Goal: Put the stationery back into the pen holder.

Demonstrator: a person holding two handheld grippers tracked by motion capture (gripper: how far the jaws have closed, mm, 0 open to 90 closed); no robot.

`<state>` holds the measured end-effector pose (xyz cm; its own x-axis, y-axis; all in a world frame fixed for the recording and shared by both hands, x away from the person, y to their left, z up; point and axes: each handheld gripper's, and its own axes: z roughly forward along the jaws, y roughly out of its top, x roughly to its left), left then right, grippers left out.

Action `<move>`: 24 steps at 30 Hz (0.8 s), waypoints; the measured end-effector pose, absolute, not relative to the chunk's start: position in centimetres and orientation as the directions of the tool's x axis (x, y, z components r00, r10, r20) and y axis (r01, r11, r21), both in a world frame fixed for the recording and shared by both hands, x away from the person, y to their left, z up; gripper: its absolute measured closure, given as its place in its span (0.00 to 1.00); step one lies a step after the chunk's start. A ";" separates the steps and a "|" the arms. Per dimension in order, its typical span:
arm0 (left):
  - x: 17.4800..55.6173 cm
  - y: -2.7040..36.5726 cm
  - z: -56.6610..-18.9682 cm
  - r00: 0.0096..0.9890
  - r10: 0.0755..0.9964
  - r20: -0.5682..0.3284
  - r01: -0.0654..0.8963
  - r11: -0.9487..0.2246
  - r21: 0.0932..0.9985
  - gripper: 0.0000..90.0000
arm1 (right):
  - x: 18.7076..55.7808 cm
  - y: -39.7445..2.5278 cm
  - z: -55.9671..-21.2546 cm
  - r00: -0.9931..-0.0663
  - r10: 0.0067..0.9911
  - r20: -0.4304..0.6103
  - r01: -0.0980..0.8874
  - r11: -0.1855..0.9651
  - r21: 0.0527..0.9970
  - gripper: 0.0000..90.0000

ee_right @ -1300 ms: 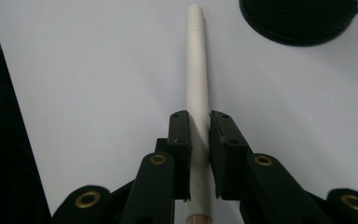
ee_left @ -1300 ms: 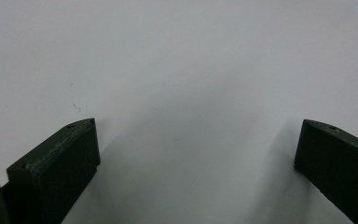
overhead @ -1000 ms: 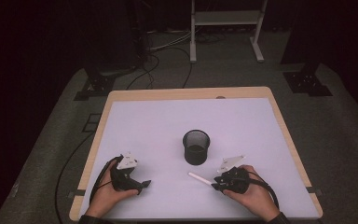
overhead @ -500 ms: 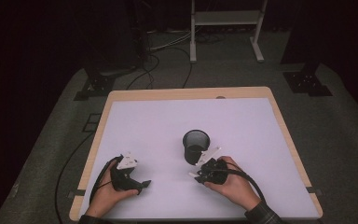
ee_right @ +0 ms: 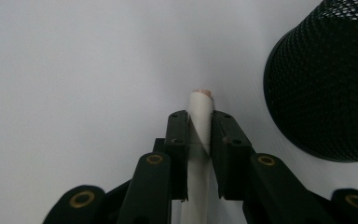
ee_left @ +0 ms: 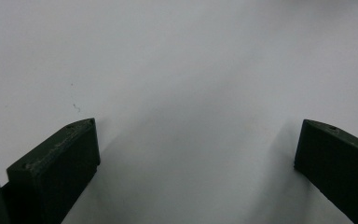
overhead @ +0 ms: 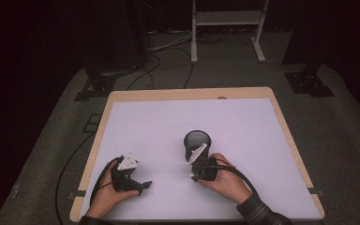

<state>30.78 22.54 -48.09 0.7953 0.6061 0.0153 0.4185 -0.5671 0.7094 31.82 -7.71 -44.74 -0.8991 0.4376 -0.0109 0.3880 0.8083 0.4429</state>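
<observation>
Where right gripper [ee_right: 199, 128] clamps it, white pen [ee_right: 200, 121], seemingly, lies beside mesh cup [ee_right: 326, 88].

right gripper [overhead: 196, 172] beside mesh cup [overhead: 197, 144] | left gripper [overhead: 138, 185] apart

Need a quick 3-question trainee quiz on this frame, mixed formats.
1. True or false: the left tool has its jaws apart with nothing between them.
2. What does the right tool grip? A) white pen B) black mesh cup C) nothing
3. Fill in: the black mesh cup stands ____ on the white table.

Key: 1 true; 2 A, the white pen; 3 upright.
</observation>
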 end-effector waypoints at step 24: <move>30.8 22.5 -48.1 0.794 0.608 0.012 0.421 -0.565 0.710 0.00 | 31.4 -7.4 -43.5 -0.905 0.425 0.012 0.377 0.791 0.481 0.87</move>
<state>30.76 22.53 -48.10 0.7942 0.6075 0.0124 0.4211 -0.5649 0.7096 31.39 -7.37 -43.51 -0.9053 0.4246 0.0120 0.3774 0.7911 0.4814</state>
